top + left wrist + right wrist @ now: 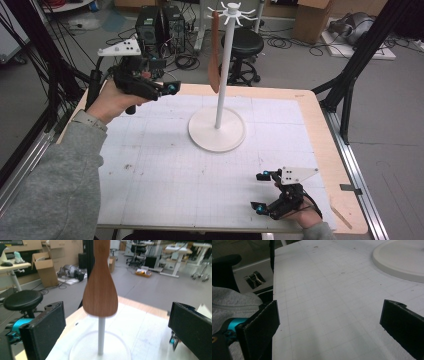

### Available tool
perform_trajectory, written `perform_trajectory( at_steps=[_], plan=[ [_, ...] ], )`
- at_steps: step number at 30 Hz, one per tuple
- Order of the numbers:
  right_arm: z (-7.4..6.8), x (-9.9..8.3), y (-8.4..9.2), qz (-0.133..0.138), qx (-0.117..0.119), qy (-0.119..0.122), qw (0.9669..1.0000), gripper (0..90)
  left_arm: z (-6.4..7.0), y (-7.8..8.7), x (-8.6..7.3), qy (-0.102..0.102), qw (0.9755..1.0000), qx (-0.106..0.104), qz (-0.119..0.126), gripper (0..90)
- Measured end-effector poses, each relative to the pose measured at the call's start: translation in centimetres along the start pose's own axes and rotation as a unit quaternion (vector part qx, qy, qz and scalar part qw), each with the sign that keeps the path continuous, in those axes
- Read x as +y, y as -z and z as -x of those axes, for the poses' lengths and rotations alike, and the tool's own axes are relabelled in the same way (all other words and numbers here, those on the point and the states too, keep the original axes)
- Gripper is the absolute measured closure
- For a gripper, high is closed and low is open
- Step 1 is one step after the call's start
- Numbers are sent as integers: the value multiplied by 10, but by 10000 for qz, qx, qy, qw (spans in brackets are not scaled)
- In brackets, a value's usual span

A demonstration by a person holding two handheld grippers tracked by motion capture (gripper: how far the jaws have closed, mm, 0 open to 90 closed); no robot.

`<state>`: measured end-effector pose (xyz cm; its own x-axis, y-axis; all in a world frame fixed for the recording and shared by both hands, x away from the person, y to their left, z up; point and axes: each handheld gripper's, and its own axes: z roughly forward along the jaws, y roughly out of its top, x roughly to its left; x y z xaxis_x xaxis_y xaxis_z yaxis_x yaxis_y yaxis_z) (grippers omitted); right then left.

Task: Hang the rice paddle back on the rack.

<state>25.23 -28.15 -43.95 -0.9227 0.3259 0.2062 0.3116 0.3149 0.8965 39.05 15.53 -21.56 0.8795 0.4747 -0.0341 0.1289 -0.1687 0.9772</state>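
A white stand with a round base, a thin pole and a ring of hooks on top rises at the back middle of the gridded mat. A brown wooden spatula hangs from one hook, blade down. My left gripper is held up in the air left of the stand, open and empty. In the left gripper view the spatula hangs ahead between the wide-apart jaws, in front of the pole. My right gripper lies open and empty near the front right of the mat.
The white mat covers a wooden table whose bare edge shows at the right, with a thin wooden strip on it. Behind the table stand a black stool and computer towers. Black frame struts flank the table.
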Motion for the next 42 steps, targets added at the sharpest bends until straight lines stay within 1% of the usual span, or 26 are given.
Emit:
perform_trajectory(
  at_steps=[4,5,6,9,11,12,13,15,18,22,24,28,29,32,36,41,42],
  plan=[
    [-1,0,0,-6,3,-14,10000,12,3,6,-15,54,9999,-83,-80,17],
    [0,0,0,6,-9,6,10000,12,4,7,-18,160,9997,-127,-123,17],
    [0,0,0,8,-13,-4,10000,12,5,8,-21,203,9995,-183,-167,17],
    [-1,1,0,1,-27,5,10000,12,13,10,-32,23,9995,-186,-246,17],
    [-1,1,0,39,-16,5,10000,12,18,12,-40,-27,9996,-194,-220,17],
    [-1,1,1,31,-29,-10,10000,12,19,13,-43,-71,9995,-193,-246,17],
    [0,1,0,44,-55,49,10000,12,20,16,-47,-120,9993,-181,-307,17],
    [0,2,1,34,-139,56,9999,12,19,20,-55,-47,9993,-184,-332,17],
    [1,3,1,96,-174,52,9998,12,17,26,-65,37,9995,-128,-281,17],
    [2,4,2,131,-178,71,9997,12,17,35,-78,58,9997,-15,-232,17],
    [2,4,2,156,-182,89,9997,12,19,39,-85,43,9999,48,-115,17],
    [3,5,3,171,-210,52,9996,12,24,49,-99,-64,9999,141,-36,17],
    [4,5,2,194,-242,80,9995,12,25,52,-103,-73,9998,162,-23,17],
    [3,6,2,196,-236,84,9995,12,25,61,-112,-38,9997,220,32,17],
    [3,6,2,184,-259,80,9995,12,24,72,-124,37,9993,350,109,17],
    [4,6,1,184,-290,81,9994,12,23,82,-140,116,9985,493,190,17],
    [4,7,1,196,-293,78,9993,12,24,84,-143,100,9982,557,205,17]
  ],
)
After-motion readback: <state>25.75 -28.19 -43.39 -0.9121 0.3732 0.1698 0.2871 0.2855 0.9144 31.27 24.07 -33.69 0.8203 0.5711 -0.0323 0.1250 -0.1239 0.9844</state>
